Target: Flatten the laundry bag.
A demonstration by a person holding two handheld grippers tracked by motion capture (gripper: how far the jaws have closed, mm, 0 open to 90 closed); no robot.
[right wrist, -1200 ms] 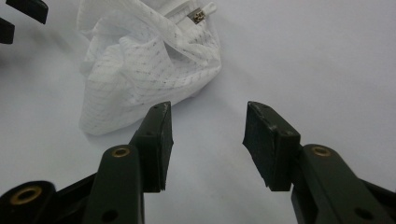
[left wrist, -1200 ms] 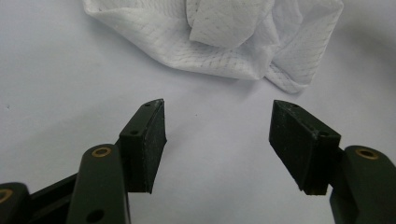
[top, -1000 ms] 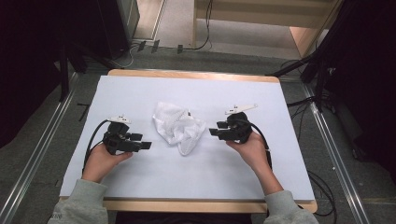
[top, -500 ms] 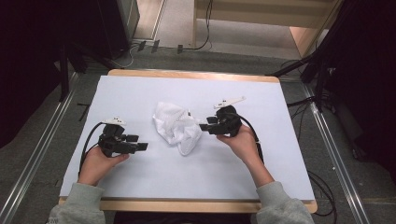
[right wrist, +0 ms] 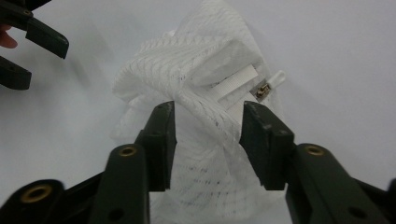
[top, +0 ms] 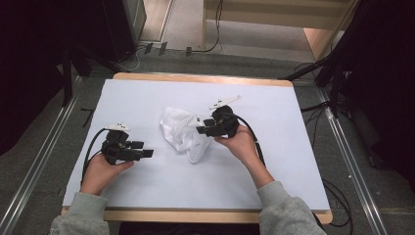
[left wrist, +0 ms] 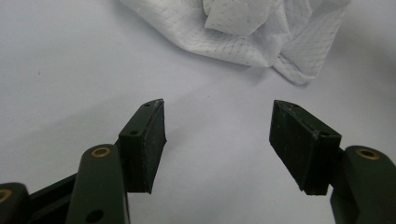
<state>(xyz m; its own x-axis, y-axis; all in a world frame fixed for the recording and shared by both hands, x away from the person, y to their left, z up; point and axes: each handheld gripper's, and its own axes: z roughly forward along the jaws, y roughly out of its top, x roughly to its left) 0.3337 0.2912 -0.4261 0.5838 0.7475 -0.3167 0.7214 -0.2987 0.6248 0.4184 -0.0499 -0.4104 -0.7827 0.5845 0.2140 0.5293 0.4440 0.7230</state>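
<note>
A crumpled white mesh bag [top: 182, 133] lies in the middle of the white tabletop [top: 293, 147]. My right gripper [top: 199, 128] reaches it from the right; in the right gripper view its jaws [right wrist: 208, 135] straddle a raised fold of the mesh bag [right wrist: 187, 70] and have just been closing, with the fabric between the pads but not clearly squeezed. A small white zipper pull [right wrist: 270, 85] sticks out beside the right jaw. My left gripper [top: 146, 151] rests on the table left of the bag, open and empty [left wrist: 217, 135], with the mesh bag [left wrist: 252, 32] lying ahead of it.
The table has a wooden rim [top: 200, 78] at the far edge. Black cables trail from both grippers. Metal floor rails [top: 352, 161] run along both sides, and dark stands are at the back corners.
My right gripper has slid left across the table to the bag and its jaws now sit around a fold of mesh. The left gripper has stayed in place.
</note>
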